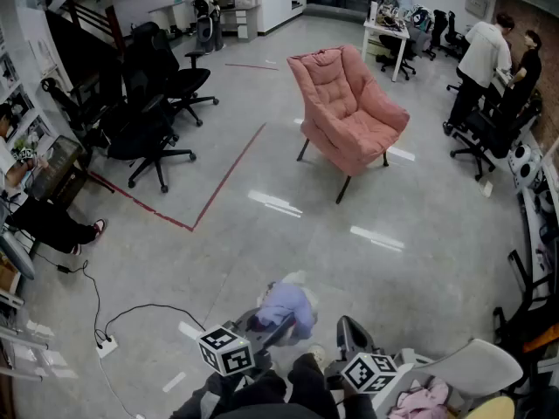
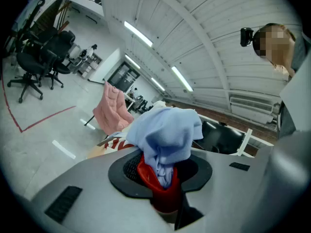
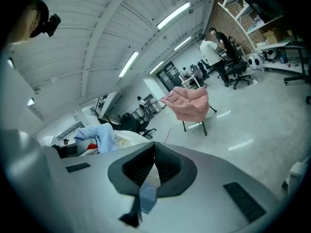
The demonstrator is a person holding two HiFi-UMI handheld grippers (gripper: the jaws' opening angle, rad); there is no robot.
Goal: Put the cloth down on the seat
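The pink padded armchair point(image 1: 349, 112) stands out on the grey floor, well ahead of me; it also shows small as the armchair point(image 2: 112, 108) in the left gripper view and as the armchair point(image 3: 188, 103) in the right gripper view. Its seat is bare. My left gripper point(image 1: 272, 328) is low in the head view, shut on a bunched pale blue cloth point(image 1: 288, 306). In its own view the cloth point(image 2: 167, 130) bulges out above the red jaws of the left gripper point(image 2: 163, 176). My right gripper point(image 1: 351, 332) is beside it, its black jaws meeting at the tips with nothing held, as its own view of the right gripper point(image 3: 154, 154) shows.
Black office chairs point(image 1: 153, 103) crowd the left side, near a red tape line point(image 1: 229, 175) on the floor. A cable and power strip point(image 1: 105, 343) lie at lower left. People stand at desks point(image 1: 485, 59) at the right. A white chair with pink clothes point(image 1: 472, 369) is at lower right.
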